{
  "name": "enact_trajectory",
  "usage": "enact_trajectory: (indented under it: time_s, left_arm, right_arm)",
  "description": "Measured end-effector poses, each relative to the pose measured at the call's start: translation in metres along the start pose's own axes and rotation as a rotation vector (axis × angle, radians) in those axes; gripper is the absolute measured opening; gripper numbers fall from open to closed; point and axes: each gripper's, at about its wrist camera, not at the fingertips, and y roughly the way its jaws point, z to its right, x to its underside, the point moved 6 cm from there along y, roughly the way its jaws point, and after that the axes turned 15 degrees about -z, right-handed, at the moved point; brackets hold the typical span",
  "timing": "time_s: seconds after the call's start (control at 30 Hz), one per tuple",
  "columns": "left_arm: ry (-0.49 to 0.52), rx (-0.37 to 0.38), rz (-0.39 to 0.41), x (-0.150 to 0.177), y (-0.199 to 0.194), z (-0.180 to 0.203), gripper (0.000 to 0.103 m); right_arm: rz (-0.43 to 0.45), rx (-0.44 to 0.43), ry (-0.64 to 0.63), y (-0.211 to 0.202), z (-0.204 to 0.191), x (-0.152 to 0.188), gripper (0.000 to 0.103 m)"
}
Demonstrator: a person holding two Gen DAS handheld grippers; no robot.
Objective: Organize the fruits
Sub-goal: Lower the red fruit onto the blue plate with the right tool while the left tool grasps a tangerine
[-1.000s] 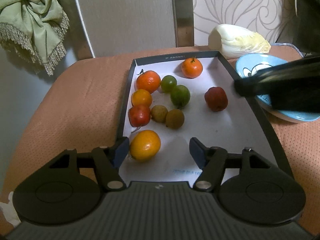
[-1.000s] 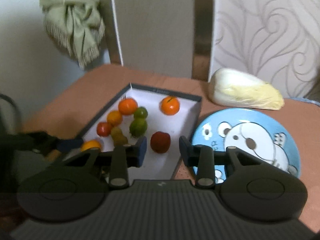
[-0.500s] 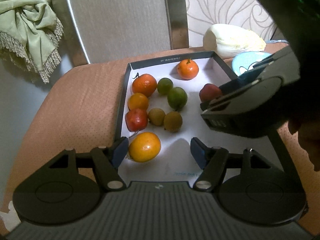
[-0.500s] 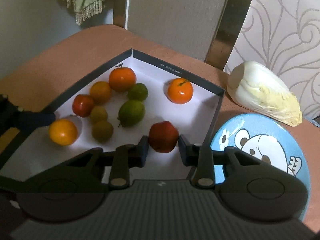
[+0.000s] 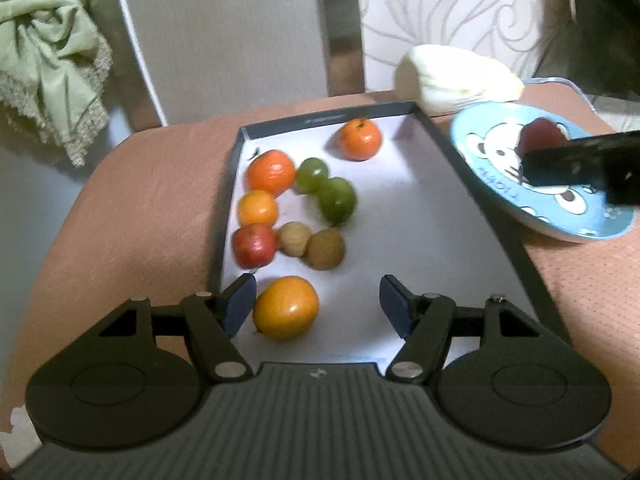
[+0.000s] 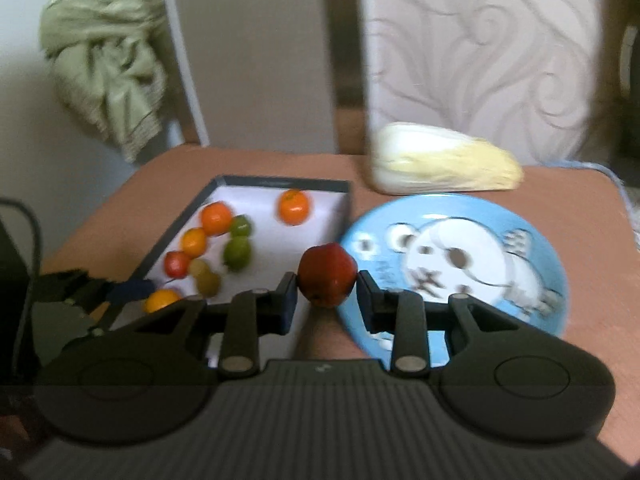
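Note:
A shallow black tray (image 5: pixel 420 220) with a white floor holds several fruits: oranges, two green ones (image 5: pixel 336 200), two brown ones and a red one (image 5: pixel 254 245). My left gripper (image 5: pixel 315 286) hangs open at the tray's near end. A yellow-orange fruit (image 5: pixel 286 307) lies between its fingers, close to the left one, and the pads do not press it. My right gripper (image 6: pixel 327 280) is shut on a dark red fruit (image 6: pixel 328 274) and holds it in the air at the left rim of a blue bear plate (image 6: pixel 552 264). In the left wrist view that red fruit (image 5: pixel 540 138) hangs over the plate (image 5: pixel 592 224).
A pale cabbage (image 6: pixel 440 160) lies behind the plate on the orange-brown table (image 5: pixel 140 208). A chair back (image 5: pixel 240 32) rises beyond the table, and a green cloth (image 5: pixel 48 60) hangs at the far left. The left gripper's fingers (image 6: pixel 132 288) show at the tray's near corner.
My right gripper reached into the tray, shut on the dark red fruit, lifted it and carried it right to the plate's edge. The left gripper stayed put and open.

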Motion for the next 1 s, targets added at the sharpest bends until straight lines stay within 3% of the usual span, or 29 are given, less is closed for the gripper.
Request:
enact_trajectory:
  time_s: [0.13, 0.23, 0.3, 0.37, 0.47, 0.63, 0.77, 1.0]
  left_arm:
    - [-0.043, 0.023, -0.054, 0.001, 0.007, -0.008, 0.077]
    - [-0.025, 0.009, -0.055, 0.007, 0.006, -0.002, 0.081]
    - [0.0, 0.061, -0.059, 0.01, 0.004, 0.009, 0.08]
    - [0.058, 0.063, -0.039, 0.012, 0.0, 0.02, 0.075]
    - [0.046, 0.077, -0.047, 0.008, 0.003, 0.02, 0.073]
    - [-0.039, 0.035, -0.084, 0.0, 0.008, 0.003, 0.074]
    - [-0.063, 0.008, -0.094, -0.004, 0.012, -0.004, 0.084]
    - [-0.011, -0.004, -0.06, -0.013, 0.016, 0.005, 0.076]
  right_arm:
    - [0.005, 0.072, 0.075, 0.001, 0.032, 0.005, 0.036]
    - [-0.043, 0.122, 0.09, 0.02, 0.051, 0.01, 0.036]
    - [-0.097, 0.149, 0.104, 0.037, 0.06, 0.018, 0.036]
    - [-0.126, 0.153, 0.126, 0.045, 0.068, 0.025, 0.036]
    - [-0.126, 0.15, 0.129, 0.041, 0.067, 0.03, 0.036]
    - [-0.134, 0.146, 0.132, 0.036, 0.065, 0.033, 0.035]
    - [-0.135, 0.173, 0.132, 0.035, 0.067, 0.038, 0.035]
    - [-0.158, 0.205, 0.113, 0.028, 0.069, 0.044, 0.035]
